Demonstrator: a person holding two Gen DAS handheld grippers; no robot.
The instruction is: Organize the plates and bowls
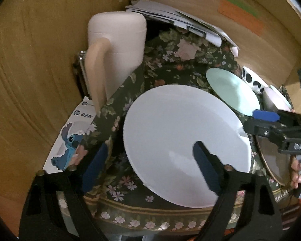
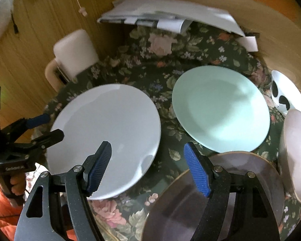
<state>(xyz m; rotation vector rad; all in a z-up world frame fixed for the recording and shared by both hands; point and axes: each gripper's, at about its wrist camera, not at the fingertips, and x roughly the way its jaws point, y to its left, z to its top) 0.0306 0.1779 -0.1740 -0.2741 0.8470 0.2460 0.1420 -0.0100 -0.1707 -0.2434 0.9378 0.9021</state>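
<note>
The white plate [image 1: 187,138] is laid flat on the floral-clothed bench [image 1: 160,64], under the left gripper [image 1: 150,168]; fingers released, its left rim between them, nothing grasped. The right gripper [image 2: 148,168] is released too, over the gap beside the mint plate [image 2: 220,110].

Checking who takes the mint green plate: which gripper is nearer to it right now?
Right. The right gripper hangs open just short of the mint green plate, between the white plate and a dark plate. The left gripper is open across the white plate's far side.
</note>
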